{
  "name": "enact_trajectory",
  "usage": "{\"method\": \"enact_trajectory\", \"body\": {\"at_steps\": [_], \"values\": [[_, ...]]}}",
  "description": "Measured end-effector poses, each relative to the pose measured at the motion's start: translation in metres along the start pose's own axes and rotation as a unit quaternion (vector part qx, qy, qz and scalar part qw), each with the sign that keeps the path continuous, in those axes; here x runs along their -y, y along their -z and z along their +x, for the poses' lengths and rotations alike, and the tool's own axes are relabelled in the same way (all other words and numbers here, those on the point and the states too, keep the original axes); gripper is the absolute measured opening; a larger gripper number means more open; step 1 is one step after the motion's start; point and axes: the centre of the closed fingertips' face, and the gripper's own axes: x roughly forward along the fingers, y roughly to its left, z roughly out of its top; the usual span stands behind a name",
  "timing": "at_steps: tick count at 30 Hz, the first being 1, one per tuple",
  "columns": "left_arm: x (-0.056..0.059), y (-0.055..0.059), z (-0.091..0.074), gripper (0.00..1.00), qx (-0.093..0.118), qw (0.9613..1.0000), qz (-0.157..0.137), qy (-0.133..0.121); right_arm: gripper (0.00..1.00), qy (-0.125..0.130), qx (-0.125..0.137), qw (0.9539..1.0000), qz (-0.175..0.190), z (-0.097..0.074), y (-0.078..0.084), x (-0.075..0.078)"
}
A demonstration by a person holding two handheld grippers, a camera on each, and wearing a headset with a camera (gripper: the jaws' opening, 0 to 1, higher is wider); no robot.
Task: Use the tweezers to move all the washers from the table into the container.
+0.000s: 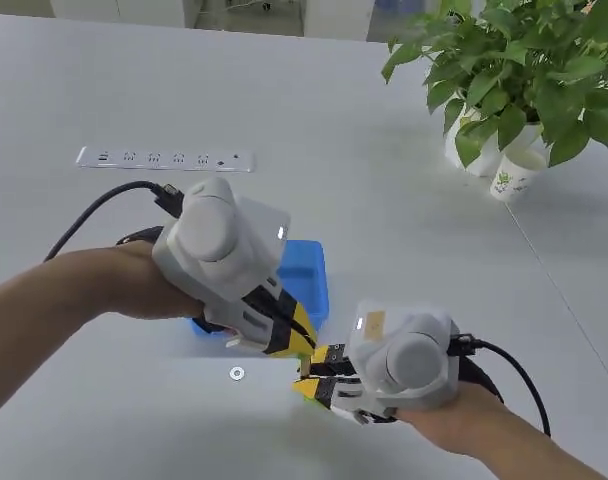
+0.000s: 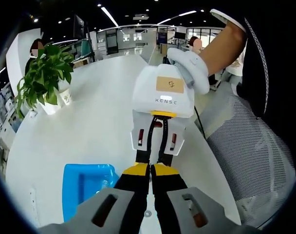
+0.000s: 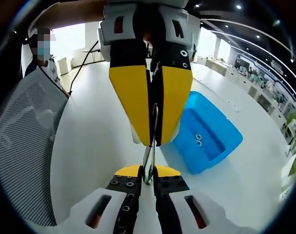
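Clamping tweezers (image 3: pixel 152 122) from both ends: left hand-held gripper (image 3: pixel 153 140) and right hand-held gripper (image 3: pixel 149 171), jaws closed, nose to nose | tweezers' long axis runs along both jaw lines, tip end unclear | right gripper view: two washers (image 3: pixel 198 137) inside blue container (image 3: pixel 221 146) | head view: one washer (image 1: pixel 237 373) on surface (image 1: pixel 384 200) near the jaws.

A white power strip (image 1: pixel 166 158) lies flat on the pale grey bench (image 1: pixel 384 180), well apart from a leafy potted plant (image 1: pixel 514 70) at the far right. A grey mesh chair (image 2: pixel 245 161) stands beside the bench.
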Motion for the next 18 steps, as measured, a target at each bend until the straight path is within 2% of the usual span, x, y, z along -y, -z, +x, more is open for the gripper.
{"method": "enact_trajectory", "body": {"at_steps": [11, 18], "values": [[0.001, -0.008, -0.006, 0.05, -0.001, 1.0000, 0.005, -0.002, 0.11, 0.002, 0.004, 1.0000, -0.004, -0.008, -0.006, 0.000], [0.001, -0.017, -0.013, 0.05, -0.002, 0.9999, 0.011, -0.004, 0.11, 0.004, 0.005, 0.9999, -0.010, -0.016, -0.014, 0.002]]}}
